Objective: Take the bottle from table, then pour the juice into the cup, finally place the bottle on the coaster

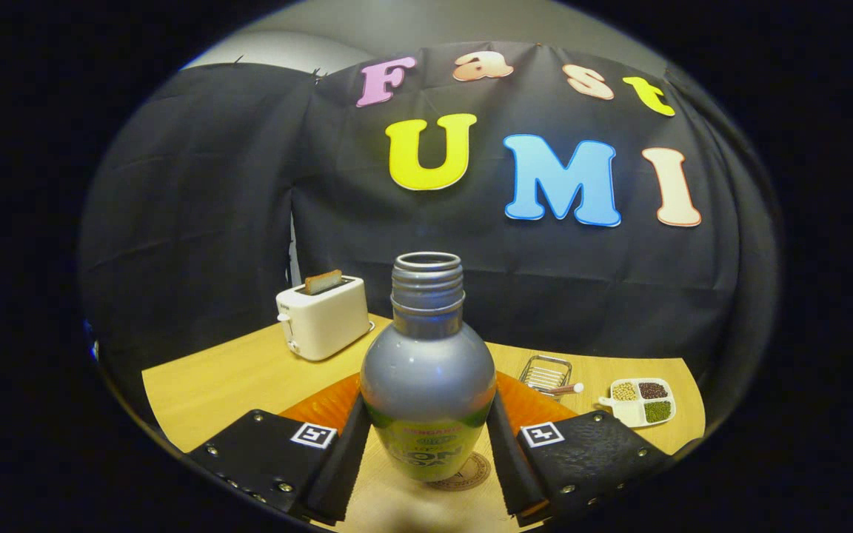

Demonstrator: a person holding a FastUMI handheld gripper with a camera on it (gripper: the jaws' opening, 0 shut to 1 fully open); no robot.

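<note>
One step at most looks finished: my tool grips the uncapped bottle upright between both fingers, apparently lifted just above the coaster on the surface. I judge placing remains; whether juice was poured, I cannot tell.

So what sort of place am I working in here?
Probably a staged kitchen tabletop in a cloth-walled booth: white toaster holding bread, divided white dish of beans, wooden table. The gripper is shut on the open silver bottle.
</note>
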